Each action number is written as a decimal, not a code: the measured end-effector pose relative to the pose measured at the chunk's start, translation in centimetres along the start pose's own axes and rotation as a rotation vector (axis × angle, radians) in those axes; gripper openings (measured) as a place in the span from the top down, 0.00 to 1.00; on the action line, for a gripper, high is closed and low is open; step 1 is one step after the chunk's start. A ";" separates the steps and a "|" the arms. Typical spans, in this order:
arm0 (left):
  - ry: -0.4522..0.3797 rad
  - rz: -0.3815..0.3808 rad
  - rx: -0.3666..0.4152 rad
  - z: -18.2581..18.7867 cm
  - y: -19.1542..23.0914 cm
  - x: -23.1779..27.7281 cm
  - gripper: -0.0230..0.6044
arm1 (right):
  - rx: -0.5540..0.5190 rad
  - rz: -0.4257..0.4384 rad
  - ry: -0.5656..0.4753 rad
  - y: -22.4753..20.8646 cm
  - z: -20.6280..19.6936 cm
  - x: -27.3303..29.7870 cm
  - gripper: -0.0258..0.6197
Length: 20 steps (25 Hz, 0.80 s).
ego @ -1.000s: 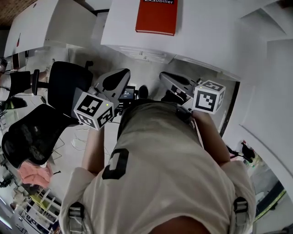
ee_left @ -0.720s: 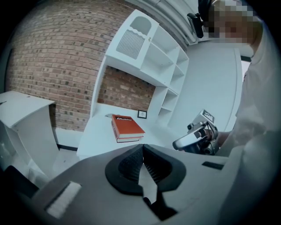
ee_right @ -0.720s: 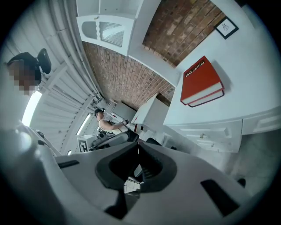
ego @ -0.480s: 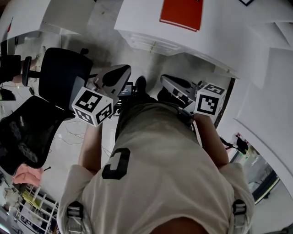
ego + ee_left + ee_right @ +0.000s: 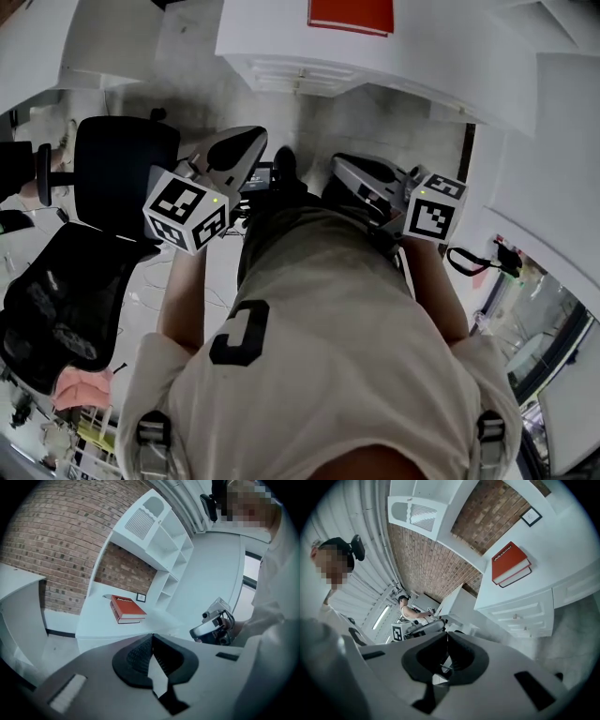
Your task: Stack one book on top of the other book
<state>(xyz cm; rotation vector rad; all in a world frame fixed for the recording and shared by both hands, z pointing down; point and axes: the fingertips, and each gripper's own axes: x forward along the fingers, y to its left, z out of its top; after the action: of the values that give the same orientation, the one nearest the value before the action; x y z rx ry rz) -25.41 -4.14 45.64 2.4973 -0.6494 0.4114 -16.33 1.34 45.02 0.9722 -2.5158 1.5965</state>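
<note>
1. head view: the book (image 5: 352, 14) lies flat, red cover up, on the white tabletop (image 5: 272, 42) at the top edge of the picture, where it is partly cut off. both claws are held low in front of the person's shirt (image 5: 328, 319), over the floor (image 5: 375, 122) and well apart from the tabletop. the left claw (image 5: 246, 142) is at the left, and its marker cube (image 5: 185, 208) is nearer the camera. the right claw (image 5: 345, 166) is at the right, with its own marker cube (image 5: 433, 206) behind it. two black chairs (image 5: 117, 169) stand to the left of the left claw.
2. left gripper view: the left claw (image 5: 151, 639) has its jaws together. the pads meet at the tips and nothing is between them. the book (image 5: 126, 609) lies ahead on the tabletop, well apart from the claw. a small frame (image 5: 140, 597) stands just behind the book, in front of the brick wall (image 5: 51, 541). the right claw (image 5: 213, 625) shows at the right, carried in a hand.
3. right gripper view: the right claw (image 5: 446, 634) has its jaws together and is empty. the book (image 5: 511, 562) lies on the tabletop above the white drawers (image 5: 525, 616), well apart from the claw. its edge shows two pale page bands, and it cannot be told whether this is one volume or two. the frame (image 5: 532, 516) is near the book.
</note>
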 end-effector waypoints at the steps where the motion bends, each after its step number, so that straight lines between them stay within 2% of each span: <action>1: -0.003 -0.003 0.005 0.1 -0.2 0.0 0.96 | -0.010 0.000 -0.003 0.1 -0.1 -0.1 0.95; 8: 0.004 0.002 0.040 -0.2 -3.0 0.4 0.96 | -0.034 0.028 -0.047 0.2 -0.7 -2.4 0.95; 20: 0.044 0.007 0.132 -0.7 -11.1 2.9 0.96 | -0.017 0.090 -0.150 -0.1 -2.2 -9.9 0.95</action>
<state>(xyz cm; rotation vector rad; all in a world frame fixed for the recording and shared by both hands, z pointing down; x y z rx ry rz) -17.26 3.50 42.80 2.6024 -0.6326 0.5258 -9.01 7.96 42.94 1.0279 -2.7034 1.5786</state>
